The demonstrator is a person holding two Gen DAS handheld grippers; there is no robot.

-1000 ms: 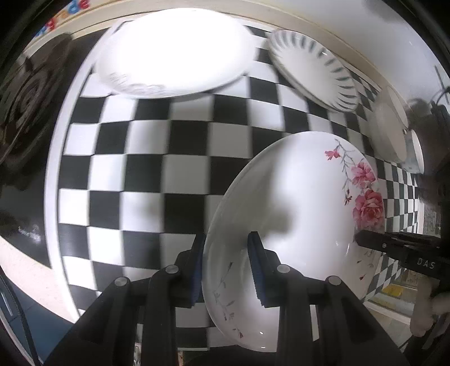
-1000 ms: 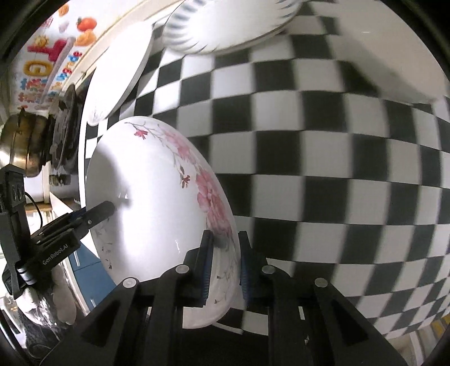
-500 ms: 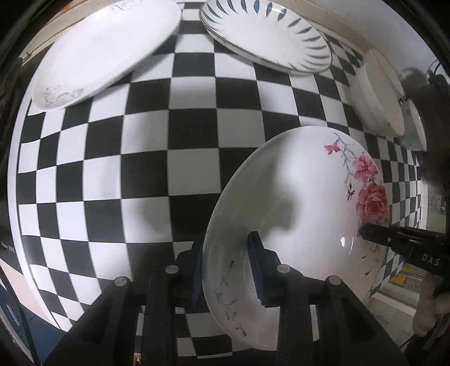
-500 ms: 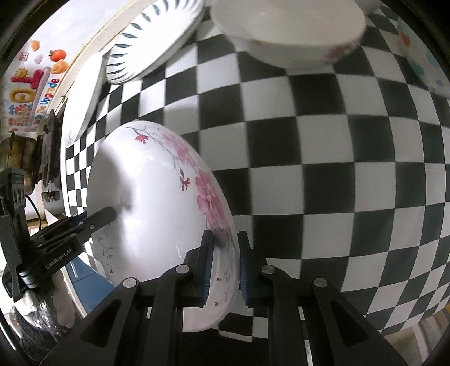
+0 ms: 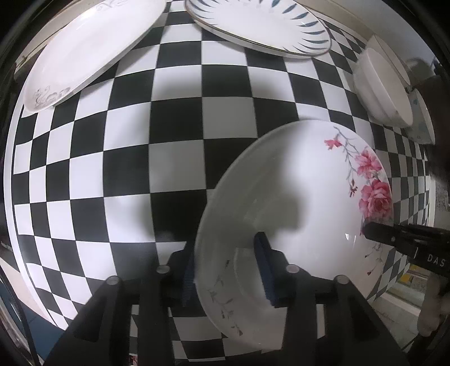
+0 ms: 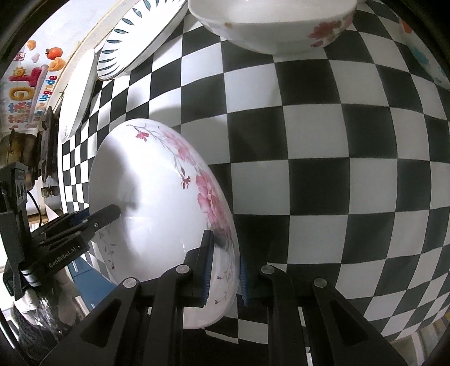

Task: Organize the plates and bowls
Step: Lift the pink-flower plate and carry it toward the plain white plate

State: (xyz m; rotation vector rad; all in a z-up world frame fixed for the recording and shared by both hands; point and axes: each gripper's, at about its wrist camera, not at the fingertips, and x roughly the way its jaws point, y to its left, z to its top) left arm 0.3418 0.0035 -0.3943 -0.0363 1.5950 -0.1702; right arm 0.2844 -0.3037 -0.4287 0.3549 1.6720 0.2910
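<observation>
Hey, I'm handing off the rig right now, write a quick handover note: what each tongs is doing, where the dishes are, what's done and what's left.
Left tongs: opening, astride the near rim of the rose plate; the inner pad shows a gap.
Right tongs: shut on the opposite rim of the same plate.
Rose plate: low over the checkered cloth; whether it rests there I cannot tell.
Elsewhere on the cloth: white plate and blue-leaf plate at the far edge, white bowl to their right.
Done: rose plate brought to an open patch.
Left: release it, then sort remaining plates and bowls.
</observation>
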